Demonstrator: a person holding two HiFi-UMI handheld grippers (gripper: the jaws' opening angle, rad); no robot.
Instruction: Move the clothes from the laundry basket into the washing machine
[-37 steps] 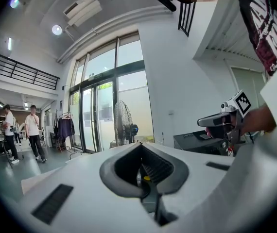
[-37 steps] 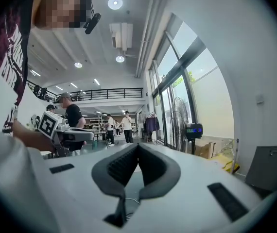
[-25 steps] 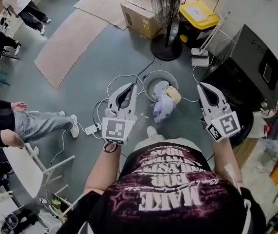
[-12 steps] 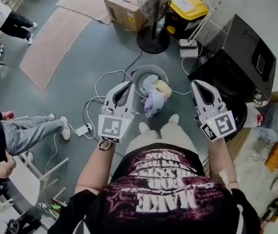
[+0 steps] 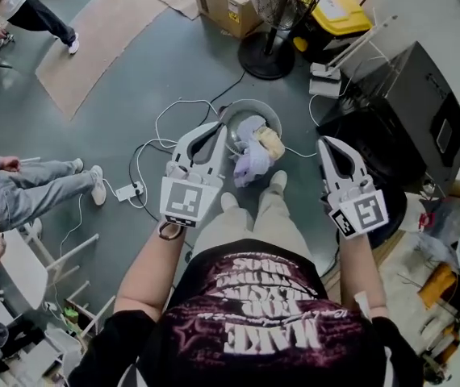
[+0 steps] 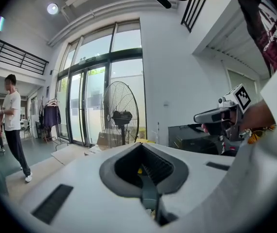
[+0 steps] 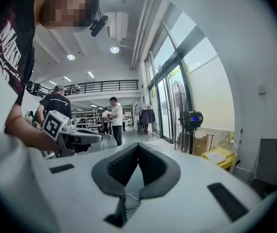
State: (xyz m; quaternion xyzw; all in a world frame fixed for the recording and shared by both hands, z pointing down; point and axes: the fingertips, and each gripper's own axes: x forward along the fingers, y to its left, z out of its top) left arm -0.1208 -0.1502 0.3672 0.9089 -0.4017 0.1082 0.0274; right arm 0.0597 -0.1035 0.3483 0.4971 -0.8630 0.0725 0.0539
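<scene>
Left tongs (image 5: pixel 212 129), right tongs (image 5: pixel 327 143) — both pressed together, empty — held level either side of basket (image 5: pixel 246 103), lined up for clothes (image 5: pixel 250 160) heaped inside.

Bare floor (image 5: pixel 125 79) left of the basket (image 5: pixel 254 103), white cables (image 5: pixel 169 107) looping across it. Fan base (image 5: pixel 264 55) stands close behind. Black machine (image 5: pixel 411 115) walls off the right; clear floor between it and basket.

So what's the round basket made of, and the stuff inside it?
The basket looks like smooth, pale plastic: its rim is thin, even and slightly shiny, though I can't be sure. The clothes look like soft fabric, lilac and cream: they crumple and flop over the rim.
</scene>
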